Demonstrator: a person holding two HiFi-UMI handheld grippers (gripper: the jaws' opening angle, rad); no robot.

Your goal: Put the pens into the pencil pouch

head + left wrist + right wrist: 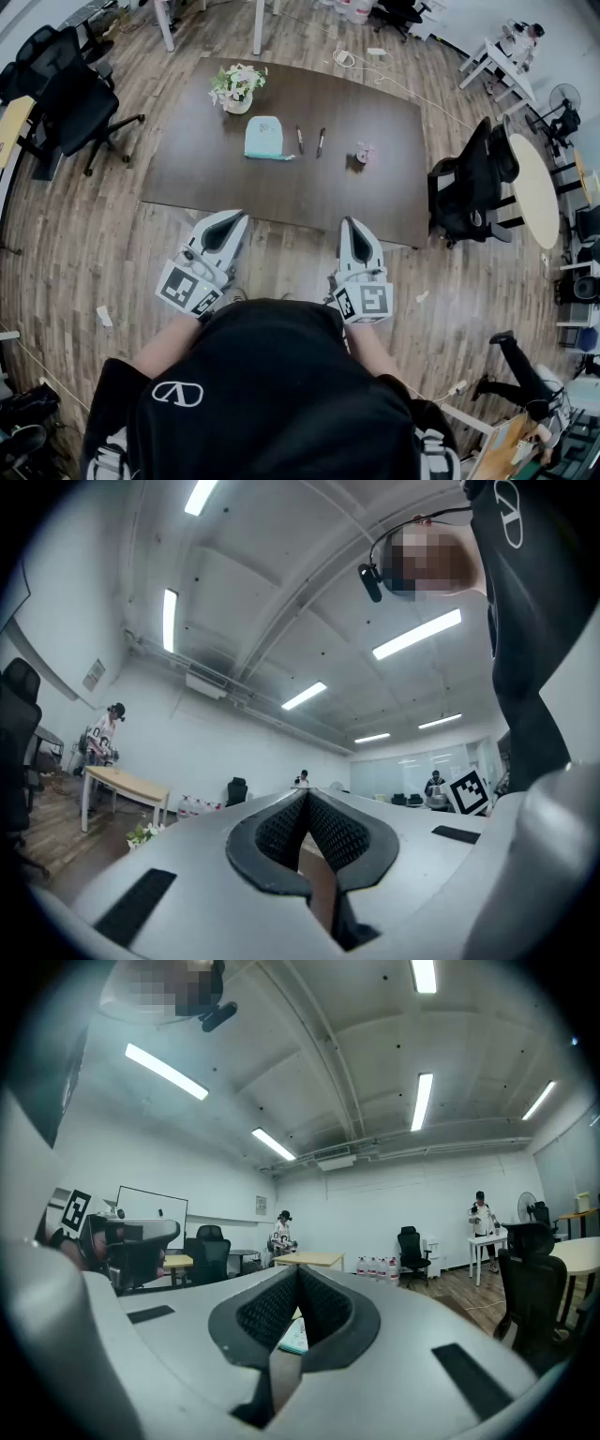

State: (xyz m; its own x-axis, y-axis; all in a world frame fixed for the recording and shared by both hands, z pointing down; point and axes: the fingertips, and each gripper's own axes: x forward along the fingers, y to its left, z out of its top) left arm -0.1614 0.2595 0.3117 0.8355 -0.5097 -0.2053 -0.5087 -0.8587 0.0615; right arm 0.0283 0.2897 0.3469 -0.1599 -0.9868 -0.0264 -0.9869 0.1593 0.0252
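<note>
The person stands a little back from the dark table [375, 202], so I judge this to be the approach step: nothing is picked up yet. The left gripper [228, 221] and the right gripper [351, 228] are held in front of the body, on the near side of the table edge. Each has its jaws pressed together with nothing between them.

The 2 pens [300, 140] lie side by side near the middle of the table. The light blue pencil pouch [263, 137] lies flat just to their left, apart from them. A flower pot [236, 87] stands behind the pouch.

The next move probably calls for coming closer, reaching over the table, spreading 1 pair of jaws and lowering them around 1 pen. The other gripper may need to hold the pouch.

I cannot tell if the pouch is open. The small pink thing [362, 155] to the right of the pens is too small to identify. The left gripper view shows mostly ceiling.
</note>
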